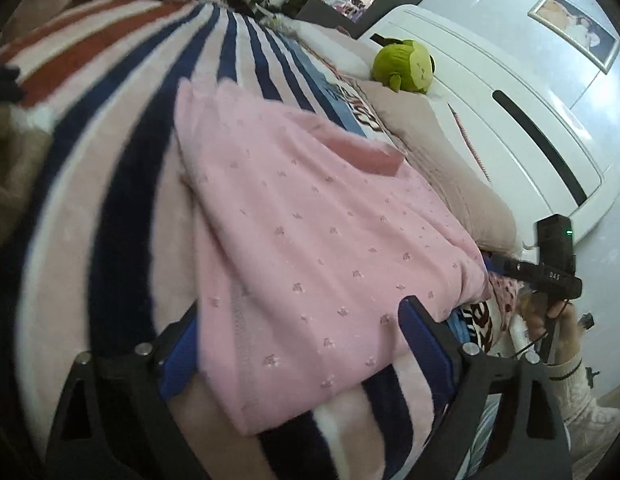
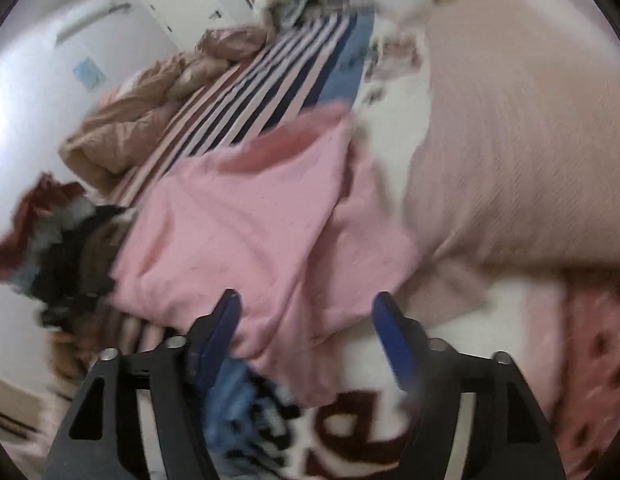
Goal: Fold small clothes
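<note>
A pink garment [image 1: 310,232] with small printed motifs lies spread on the striped blanket [image 1: 121,184]. My left gripper [image 1: 301,328] is open, its blue pads on either side of the garment's near edge, low over it. The right gripper's body shows at the garment's far right corner in the left wrist view [image 1: 550,272]. In the blurred right wrist view the same pink garment [image 2: 249,232] lies ahead, and my right gripper [image 2: 305,312] is open with its fingers astride the garment's near corner.
A beige pillow [image 2: 518,140] lies right of the garment, with a green plush toy [image 1: 402,66] beyond it by the white headboard [image 1: 510,92]. A heap of dark and red clothes [image 2: 57,240] and a tan quilt [image 2: 129,120] lie to the left.
</note>
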